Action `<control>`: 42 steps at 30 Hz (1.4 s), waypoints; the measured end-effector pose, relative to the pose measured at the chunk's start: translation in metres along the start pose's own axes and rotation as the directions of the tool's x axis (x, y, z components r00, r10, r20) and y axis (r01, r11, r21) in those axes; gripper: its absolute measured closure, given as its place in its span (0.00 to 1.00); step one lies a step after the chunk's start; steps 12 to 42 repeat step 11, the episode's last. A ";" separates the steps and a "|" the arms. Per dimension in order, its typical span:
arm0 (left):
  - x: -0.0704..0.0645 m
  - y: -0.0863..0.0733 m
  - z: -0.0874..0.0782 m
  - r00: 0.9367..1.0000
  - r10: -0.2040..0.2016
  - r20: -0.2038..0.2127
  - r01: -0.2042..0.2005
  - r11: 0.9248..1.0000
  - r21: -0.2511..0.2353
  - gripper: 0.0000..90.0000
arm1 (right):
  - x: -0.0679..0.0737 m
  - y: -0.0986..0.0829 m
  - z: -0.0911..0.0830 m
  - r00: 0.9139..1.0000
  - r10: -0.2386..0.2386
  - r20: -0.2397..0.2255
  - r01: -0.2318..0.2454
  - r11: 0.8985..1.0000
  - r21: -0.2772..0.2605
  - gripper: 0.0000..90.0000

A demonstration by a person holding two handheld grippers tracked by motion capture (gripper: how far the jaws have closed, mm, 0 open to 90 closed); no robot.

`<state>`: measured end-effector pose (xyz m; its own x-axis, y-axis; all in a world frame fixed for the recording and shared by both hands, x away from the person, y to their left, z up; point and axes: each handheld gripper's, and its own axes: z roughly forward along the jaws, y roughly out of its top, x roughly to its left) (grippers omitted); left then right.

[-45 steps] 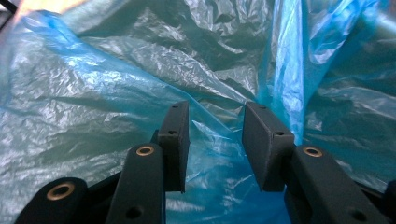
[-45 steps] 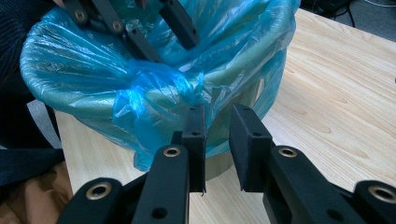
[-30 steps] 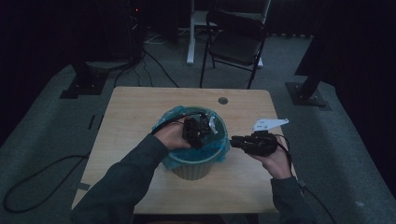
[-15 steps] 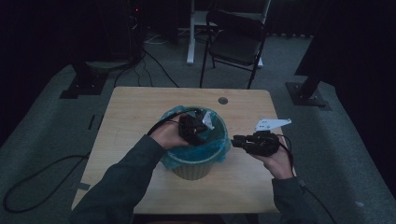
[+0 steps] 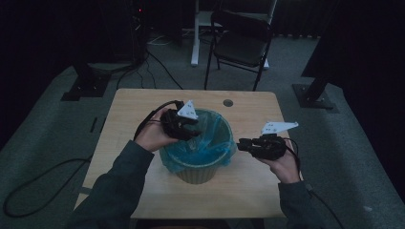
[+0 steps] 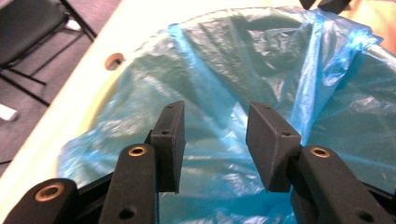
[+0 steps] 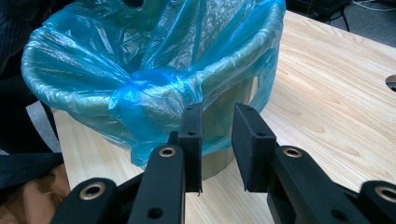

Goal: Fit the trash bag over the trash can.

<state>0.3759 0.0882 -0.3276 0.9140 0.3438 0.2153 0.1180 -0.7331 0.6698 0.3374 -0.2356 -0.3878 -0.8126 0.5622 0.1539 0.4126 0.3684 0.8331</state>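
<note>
The left tongs have moved back to the bin's rim, open over the bag (blue); the right tongs wait open, so fitting goes on.

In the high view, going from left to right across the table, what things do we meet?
Left gripper → bin with blue bag → right gripper.

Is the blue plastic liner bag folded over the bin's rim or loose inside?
Folded over: blue plastic liner bag wraps the beige bin rim.
</note>
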 end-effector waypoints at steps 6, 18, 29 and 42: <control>0.002 -0.007 -0.014 1.000 -0.014 -0.027 0.013 0.999 -0.031 0.64 | 0.000 0.000 -0.001 1.000 0.001 0.001 -0.001 1.000 -0.002 0.82; 0.002 -0.015 -0.034 0.998 -0.032 -0.058 0.026 0.995 -0.094 0.63 | -0.002 -0.001 -0.007 1.000 0.007 0.013 -0.006 1.000 -0.016 0.81; 0.002 -0.015 -0.034 0.998 -0.032 -0.058 0.026 0.995 -0.094 0.63 | -0.002 -0.001 -0.007 1.000 0.007 0.013 -0.006 1.000 -0.016 0.81; 0.002 -0.015 -0.034 0.998 -0.032 -0.058 0.026 0.995 -0.094 0.63 | -0.002 -0.001 -0.007 1.000 0.007 0.013 -0.006 1.000 -0.016 0.81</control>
